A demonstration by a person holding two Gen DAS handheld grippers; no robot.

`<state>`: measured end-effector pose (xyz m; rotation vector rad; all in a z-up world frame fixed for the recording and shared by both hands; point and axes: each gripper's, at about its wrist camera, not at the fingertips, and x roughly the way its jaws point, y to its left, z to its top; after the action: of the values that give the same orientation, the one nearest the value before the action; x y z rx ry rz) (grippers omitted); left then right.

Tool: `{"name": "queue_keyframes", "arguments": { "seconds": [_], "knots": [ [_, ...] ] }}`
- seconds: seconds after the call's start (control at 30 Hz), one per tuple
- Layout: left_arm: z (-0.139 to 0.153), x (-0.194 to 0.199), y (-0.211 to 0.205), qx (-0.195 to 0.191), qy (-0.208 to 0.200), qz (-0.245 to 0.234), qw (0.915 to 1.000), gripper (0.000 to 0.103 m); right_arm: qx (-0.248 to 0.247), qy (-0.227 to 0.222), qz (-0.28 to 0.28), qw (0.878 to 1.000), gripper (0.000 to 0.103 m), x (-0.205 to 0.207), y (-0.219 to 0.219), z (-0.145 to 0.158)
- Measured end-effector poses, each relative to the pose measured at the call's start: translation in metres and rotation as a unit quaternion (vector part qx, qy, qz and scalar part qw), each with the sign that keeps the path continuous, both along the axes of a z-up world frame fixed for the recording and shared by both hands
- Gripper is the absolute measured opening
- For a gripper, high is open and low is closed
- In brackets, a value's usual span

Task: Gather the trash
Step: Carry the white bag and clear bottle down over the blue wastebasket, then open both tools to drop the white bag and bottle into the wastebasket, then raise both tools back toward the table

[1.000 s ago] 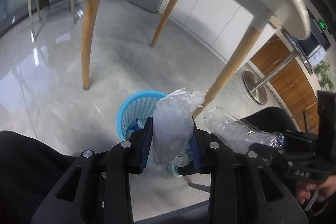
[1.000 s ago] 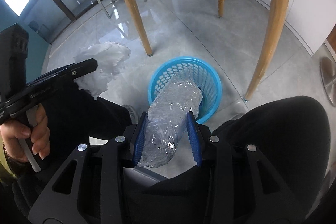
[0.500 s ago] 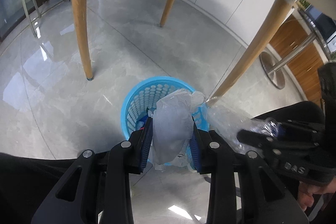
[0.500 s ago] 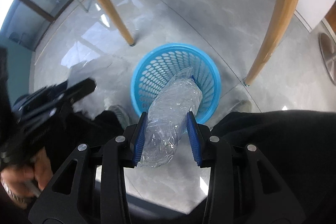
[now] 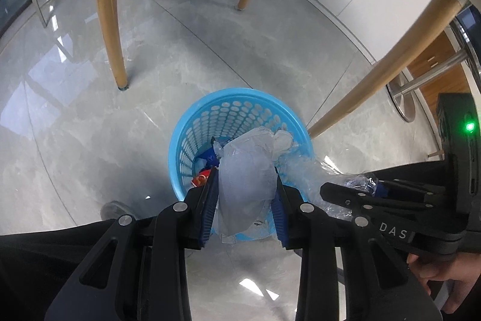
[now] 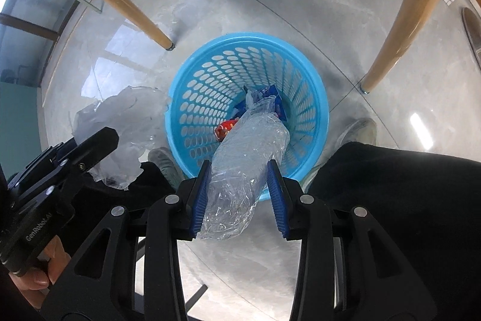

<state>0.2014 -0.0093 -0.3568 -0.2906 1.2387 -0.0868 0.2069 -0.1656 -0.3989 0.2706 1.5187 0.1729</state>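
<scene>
While both pieces of trash hang over the bin [image 6: 315, 86], neither is safely inside it yet. The left gripper [image 5: 244, 202] has its jaws closed on a white wad [image 5: 246, 170] that, seen from the right wrist, sits at the bin's left rim, partly outside it. Let go there, it could catch the rim and drop to the floor [image 5: 90, 116]. The right gripper [image 6: 237, 197] clamps a crushed bottle [image 6: 246, 158] whose far end pokes past the near rim; its near end hangs outside, so on release it may tip back out.

The wad looks like soft, thin film, bunched and light enough to drift. The bottle is clear, crinkled plastic, flattened and springy. The bin is hard blue plastic with perforated walls, wrappers lying at its bottom, on glossy grey tile between wooden table legs [image 6: 399, 20].
</scene>
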Motion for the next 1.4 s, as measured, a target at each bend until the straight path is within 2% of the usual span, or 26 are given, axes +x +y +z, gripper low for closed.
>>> {"name": "queue_keyframes", "arguments": {
  "seconds": [0.23,0.5,0.57,0.6,0.63,0.67,0.77,0.93,1.03,1.23,1.27,1.33,1.4],
  "knots": [
    [-0.007,0.006,0.007,-0.008,0.009,0.017,0.9998,0.032,0.025,0.003,-0.023,0.999,0.036,0.010,-0.011,-0.013],
    [-0.021,0.020,0.006,-0.025,0.027,0.018,0.9992,0.034,0.018,0.011,-0.035,0.999,0.036,0.018,-0.014,-0.021],
    [-0.019,0.022,0.010,-0.037,0.019,0.029,0.9987,0.043,0.025,0.011,-0.035,0.999,0.040,0.021,-0.014,-0.022],
    [-0.017,0.023,0.011,-0.044,0.011,0.032,0.9985,0.059,0.020,0.008,-0.038,0.999,0.046,0.022,-0.013,-0.021],
    [-0.014,0.023,0.013,-0.045,-0.003,0.038,0.9982,0.065,0.012,0.005,-0.042,0.999,0.051,0.023,-0.014,-0.020],
    [-0.011,0.022,0.013,-0.044,-0.013,0.042,0.9981,0.067,0.003,0.000,-0.046,0.999,0.056,0.024,-0.015,-0.018],
    [-0.007,0.021,0.014,-0.039,-0.022,0.042,0.9981,0.067,-0.006,0.002,-0.042,0.999,0.056,0.026,-0.011,-0.018],
    [-0.002,0.013,0.033,-0.052,-0.017,0.072,0.9959,0.066,-0.023,0.001,-0.029,0.999,0.057,0.023,-0.005,-0.018],
    [0.000,0.008,0.041,-0.052,-0.013,0.084,0.9950,0.066,-0.034,-0.010,-0.018,0.999,0.062,0.020,0.000,-0.012],
    [0.011,-0.004,0.050,-0.035,-0.011,0.093,0.9950,0.066,-0.047,-0.035,-0.005,0.998,0.066,0.011,0.002,0.007],
    [0.013,-0.006,0.051,-0.037,-0.009,0.092,0.9950,0.067,-0.039,-0.037,-0.009,0.999,0.067,0.008,0.000,0.012],
    [0.017,-0.011,0.048,-0.014,0.005,0.086,0.9962,0.067,-0.018,-0.042,-0.021,0.999,0.070,0.001,-0.005,0.023],
    [0.025,-0.016,0.040,-0.003,0.005,0.074,0.9972,0.067,-0.017,-0.058,-0.022,0.998,0.073,-0.005,-0.005,0.036]
  ]
}}
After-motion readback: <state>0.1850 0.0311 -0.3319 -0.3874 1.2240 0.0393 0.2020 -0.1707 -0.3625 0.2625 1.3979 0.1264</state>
